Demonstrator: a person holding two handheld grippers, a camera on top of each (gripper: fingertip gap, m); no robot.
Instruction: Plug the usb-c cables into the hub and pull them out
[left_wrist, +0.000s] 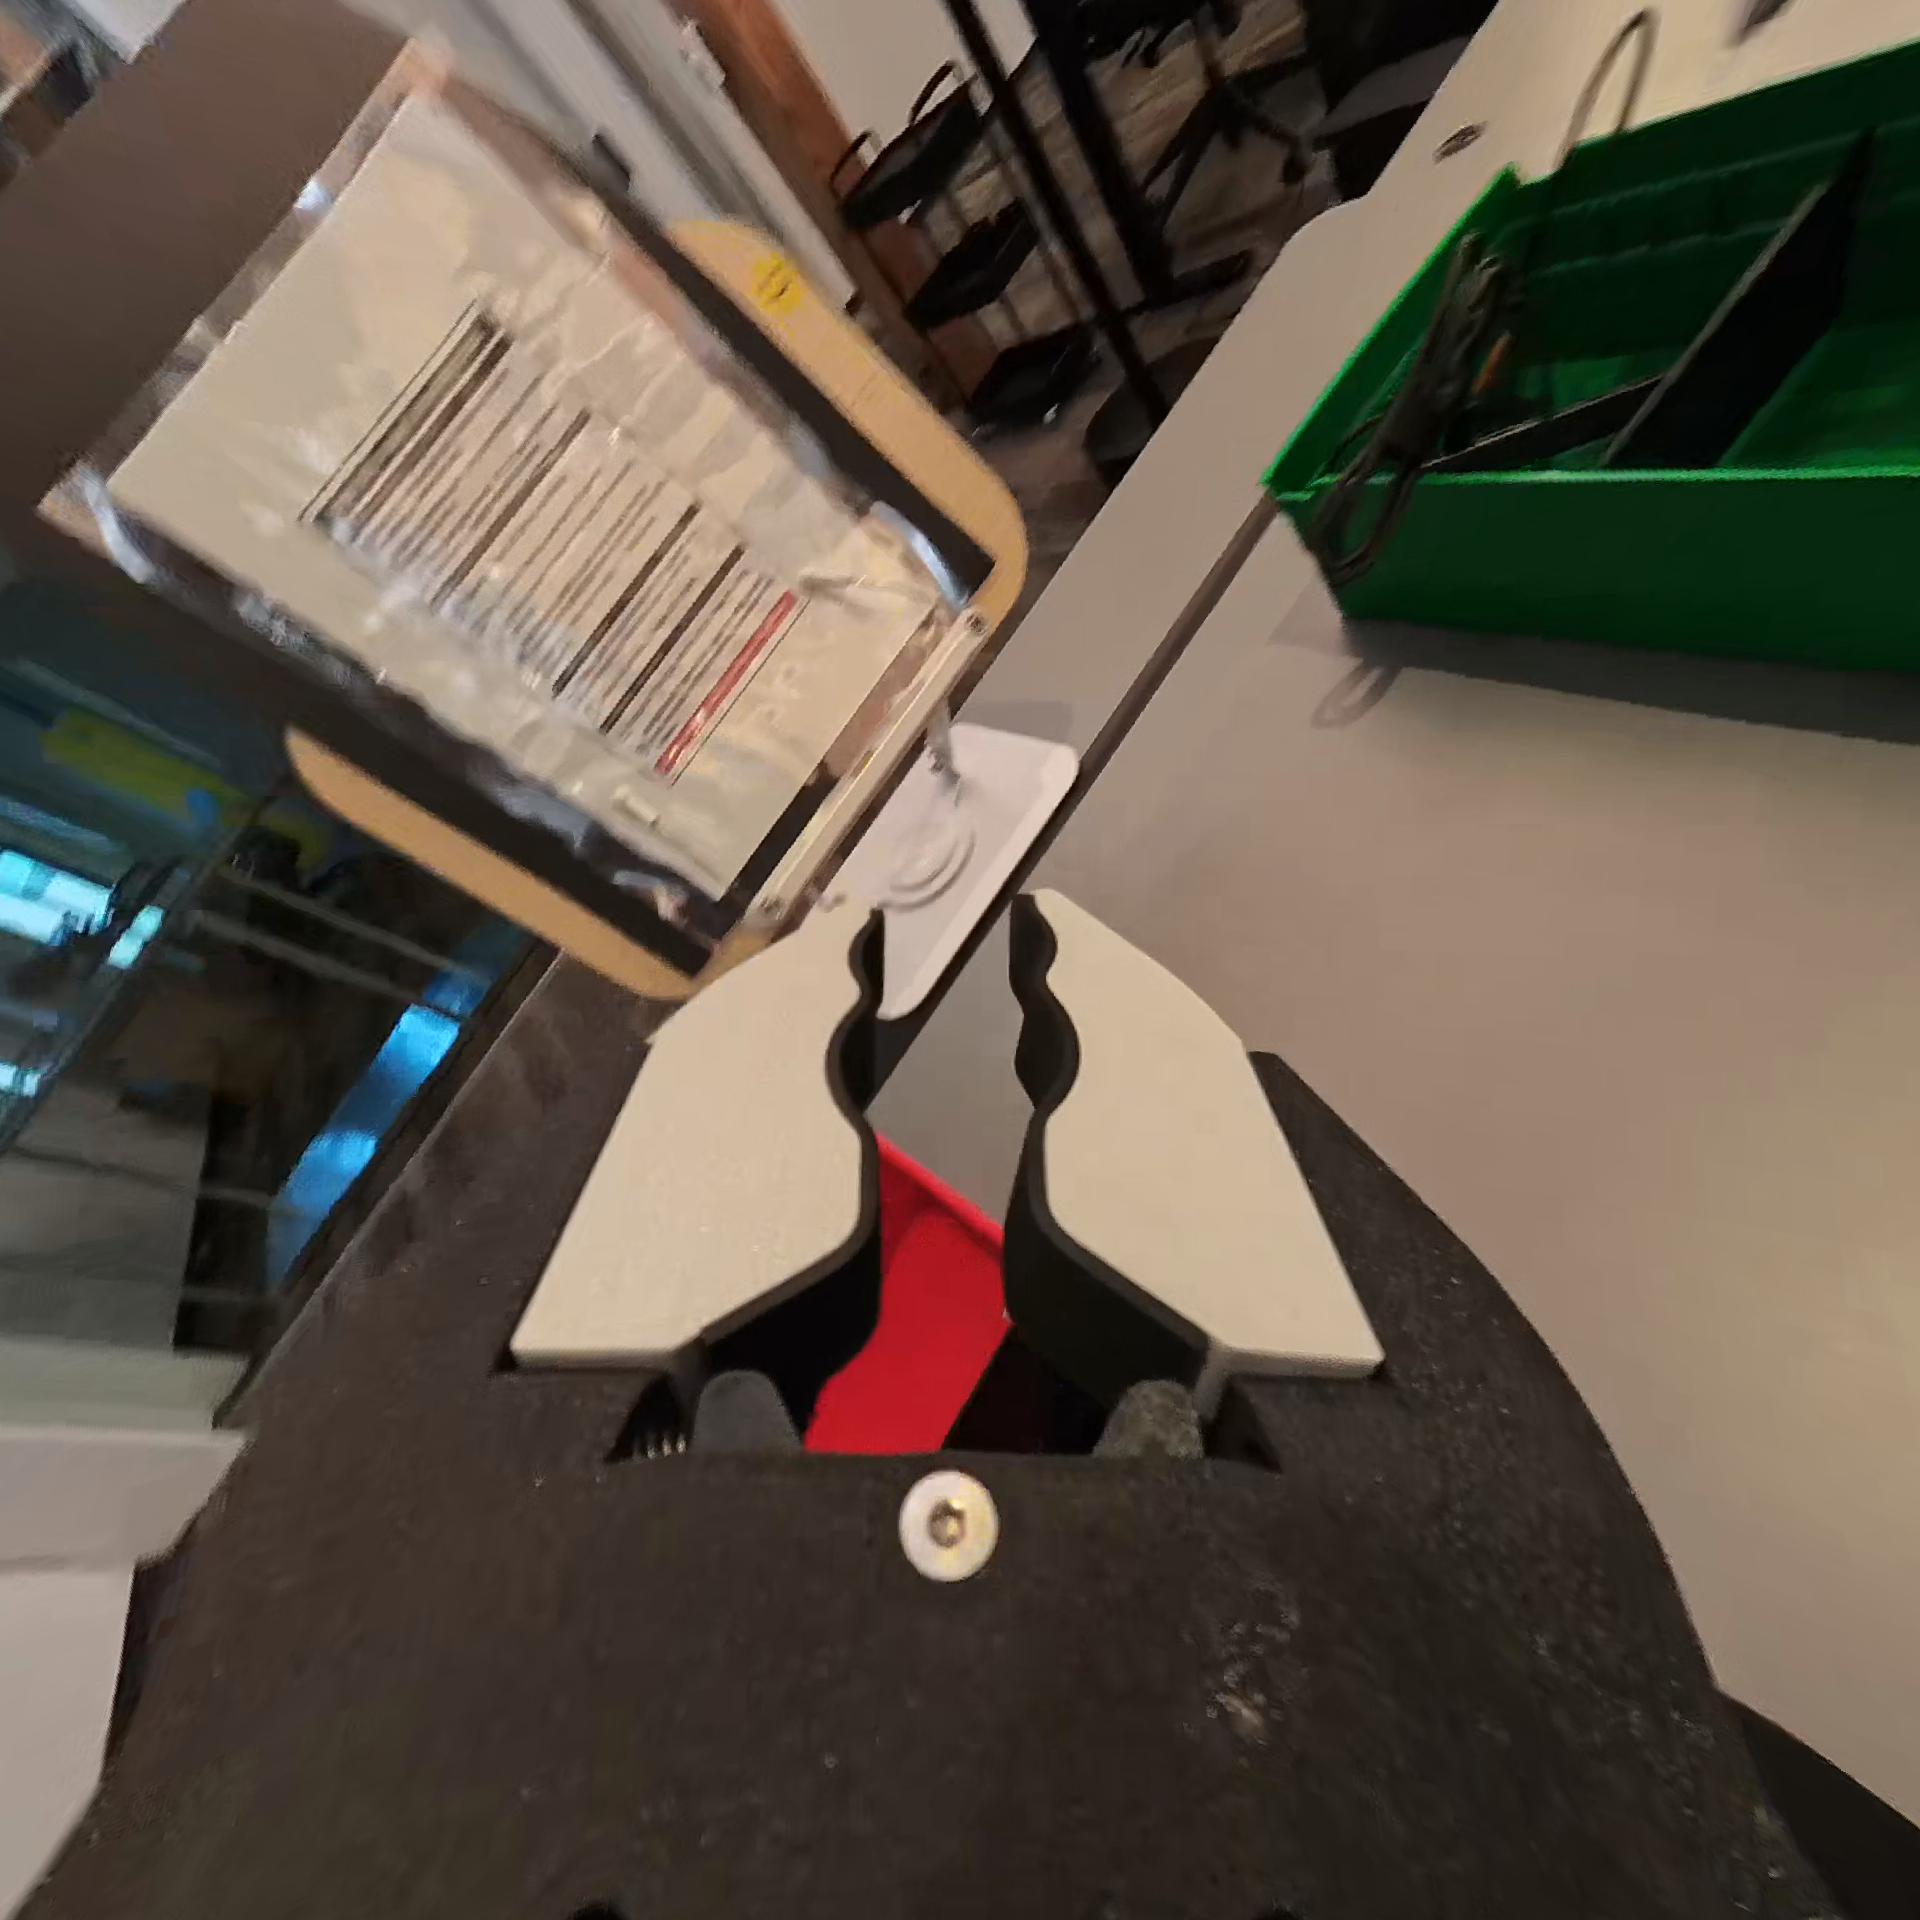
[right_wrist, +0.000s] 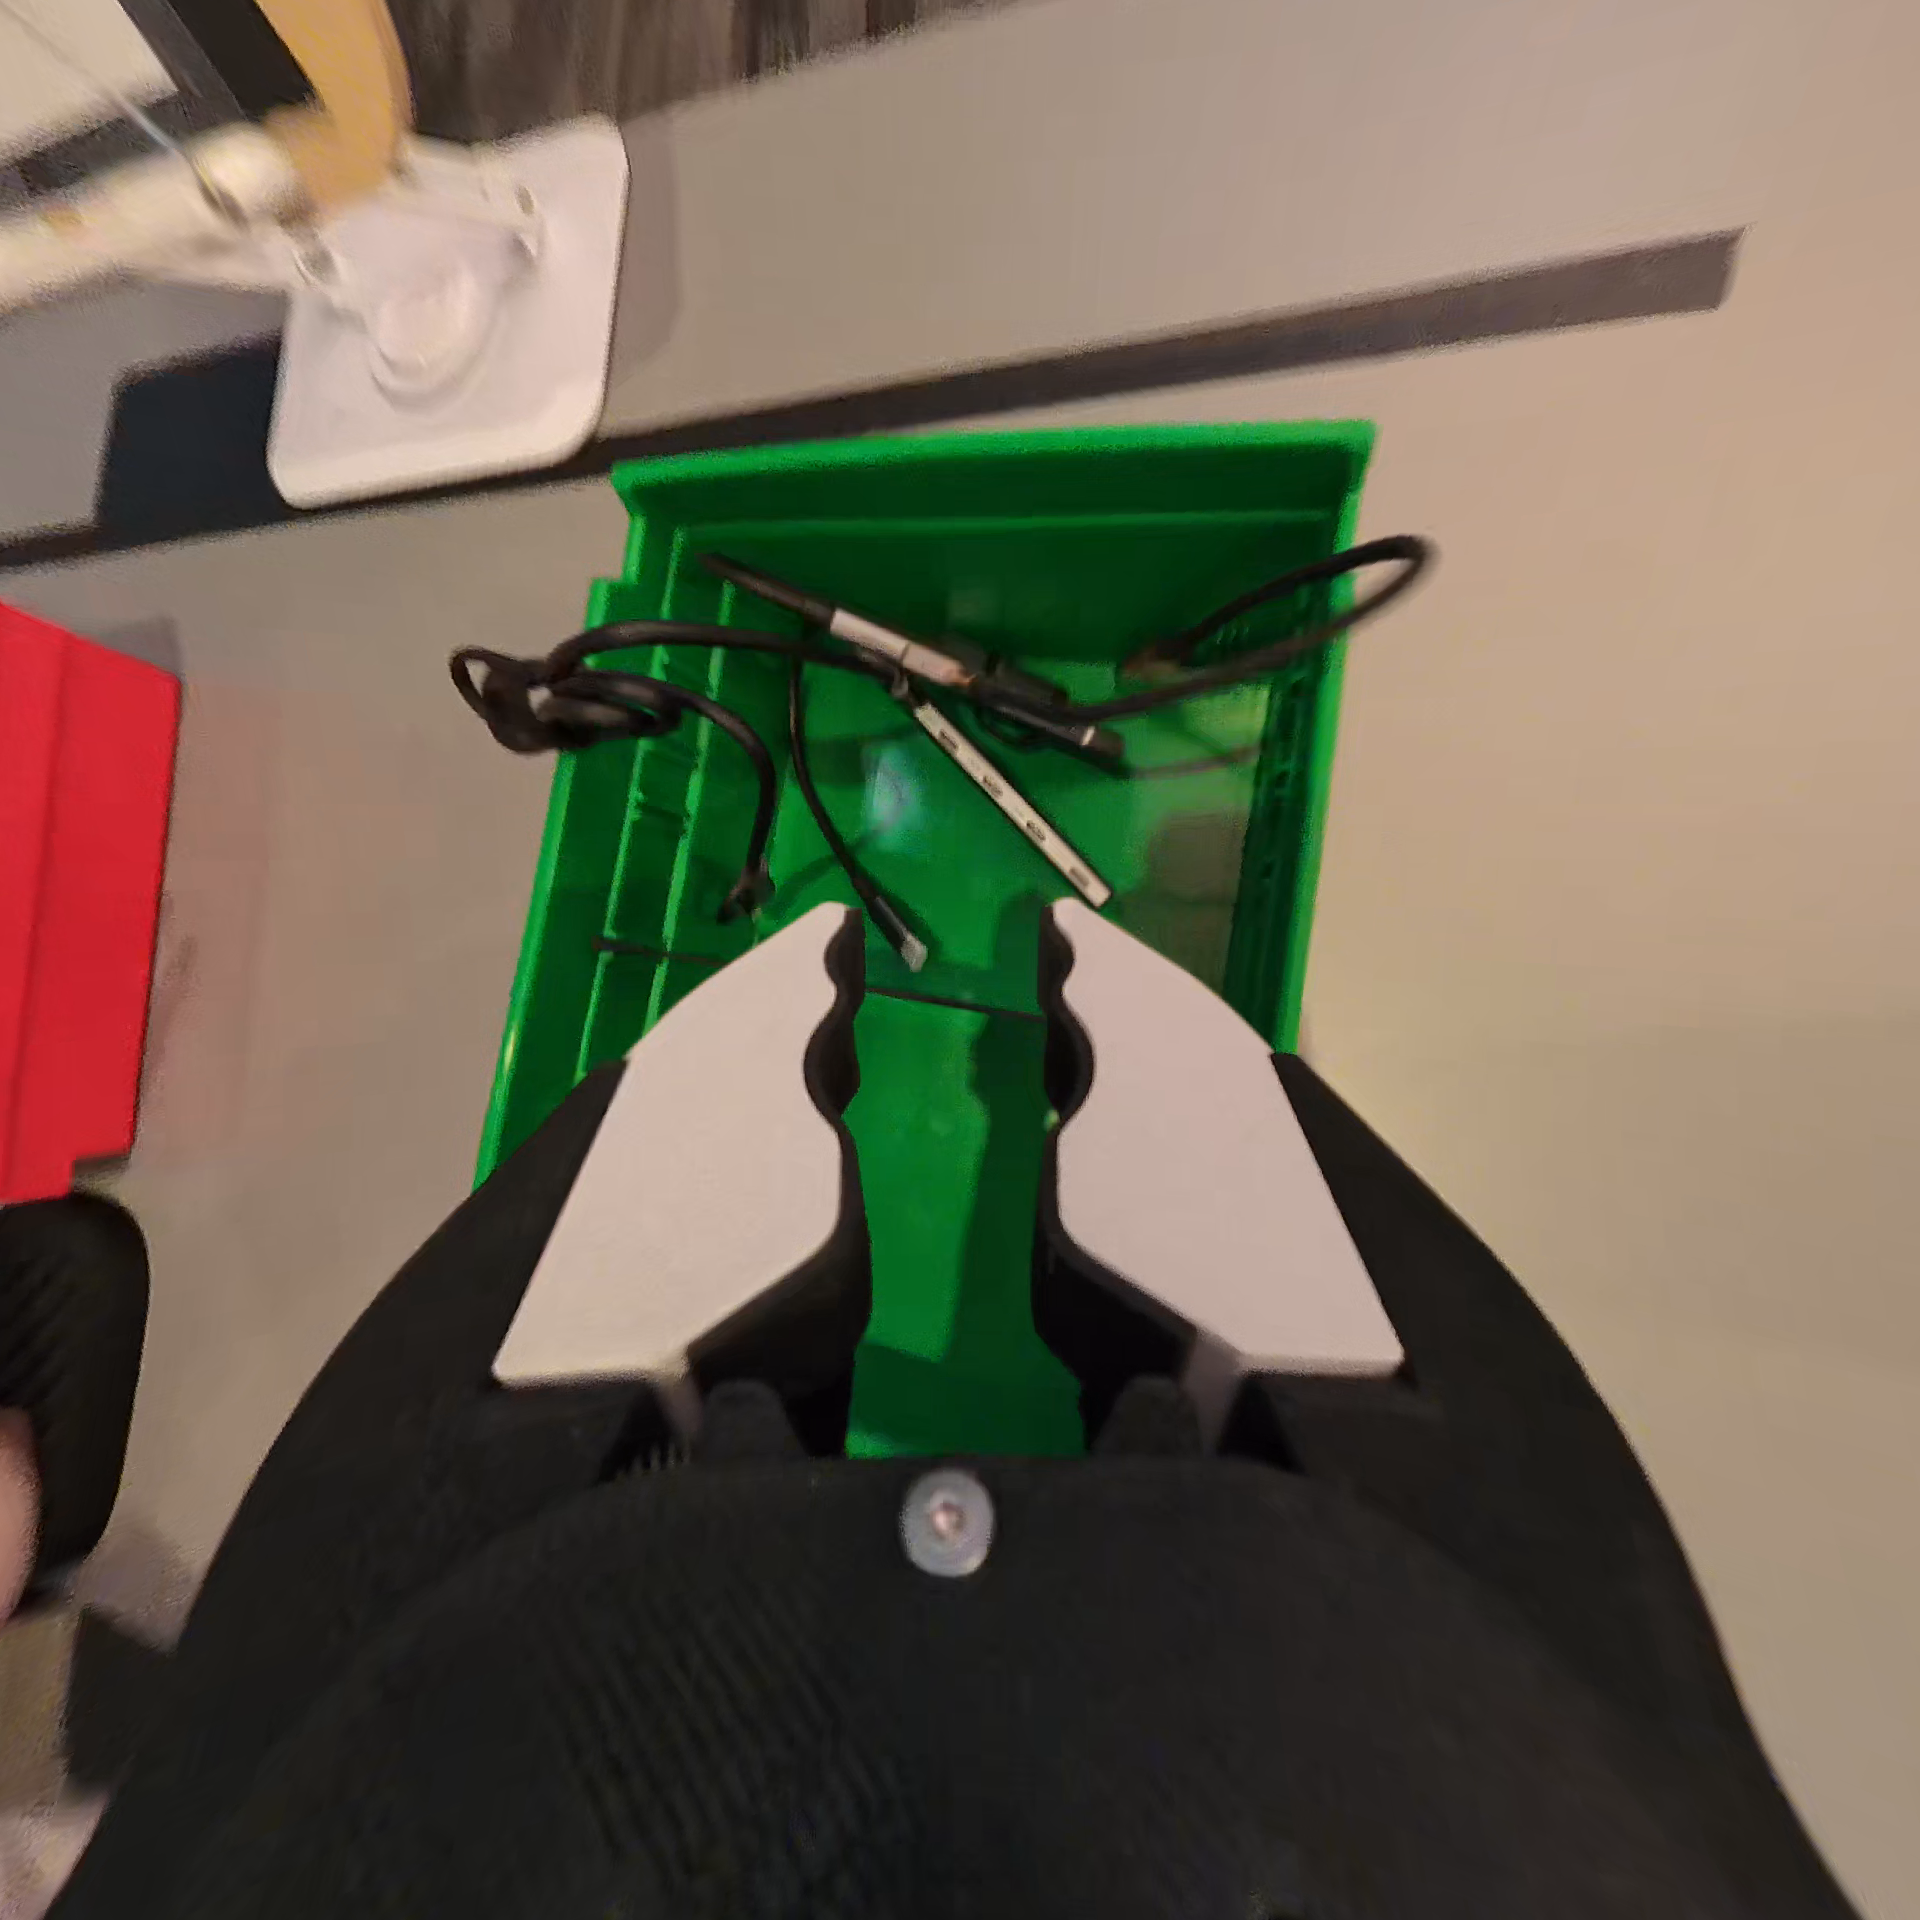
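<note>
A green bin holds a slim silver hub and several black cables. One cable loops over the bin's left wall, another over its right wall. My right gripper hovers above the bin's near half, open and empty, close to a loose cable plug. My left gripper is open and empty, held over a red bin at the table's left side. The green bin also shows in the left wrist view, off to the right with cables in it.
A white stand base with a clear acrylic sign holder sits at the table's far edge. A dark seam runs across the grey table. The red bin lies left of the green bin. A dark sleeve shows at lower left.
</note>
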